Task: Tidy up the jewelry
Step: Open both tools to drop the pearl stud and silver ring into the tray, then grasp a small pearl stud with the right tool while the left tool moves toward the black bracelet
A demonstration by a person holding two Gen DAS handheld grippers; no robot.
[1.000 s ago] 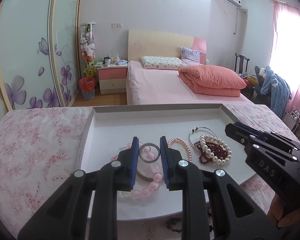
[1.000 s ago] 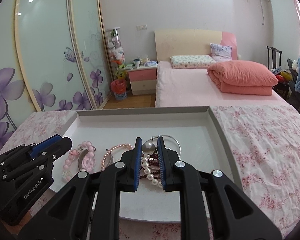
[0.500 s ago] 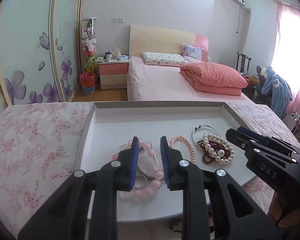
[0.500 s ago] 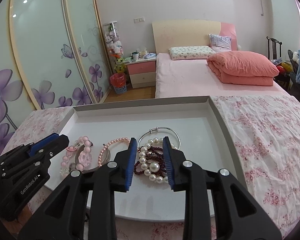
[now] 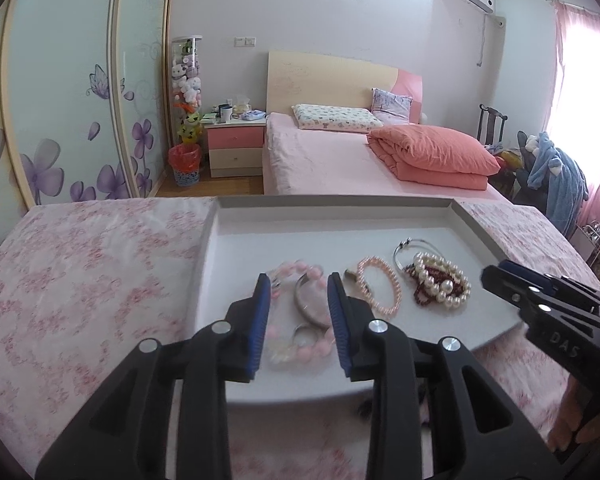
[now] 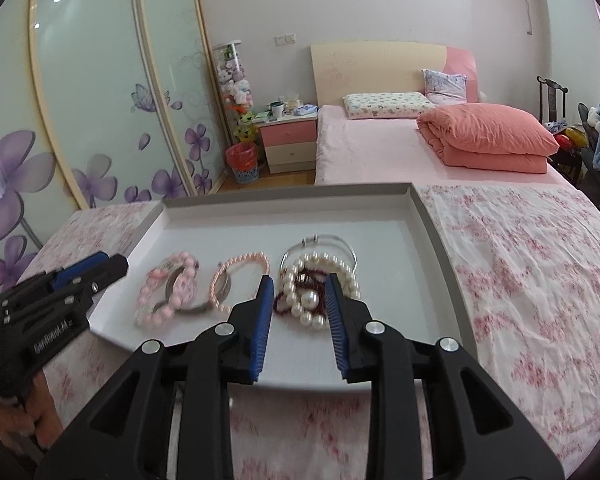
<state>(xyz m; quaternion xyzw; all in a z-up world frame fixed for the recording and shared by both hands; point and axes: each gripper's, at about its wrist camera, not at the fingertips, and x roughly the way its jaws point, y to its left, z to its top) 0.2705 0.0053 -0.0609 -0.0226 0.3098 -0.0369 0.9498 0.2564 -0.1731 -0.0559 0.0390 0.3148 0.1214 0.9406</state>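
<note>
the pearl bracelet (image 6: 314, 288) is seen on the white tray (image 6: 380, 220), just ahead of the right gripper (image 6: 298, 316), whose jaws are spread and empty. left of it, the pink bead bracelet (image 5: 296, 316) is framed by the left gripper (image 5: 298, 320), jaws likewise parted.

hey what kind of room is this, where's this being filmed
A home bedroom, most likely. There's a made bed with a folded quilt, a nightstand beside it, and a flower-printed sliding wardrobe along the wall.
</note>
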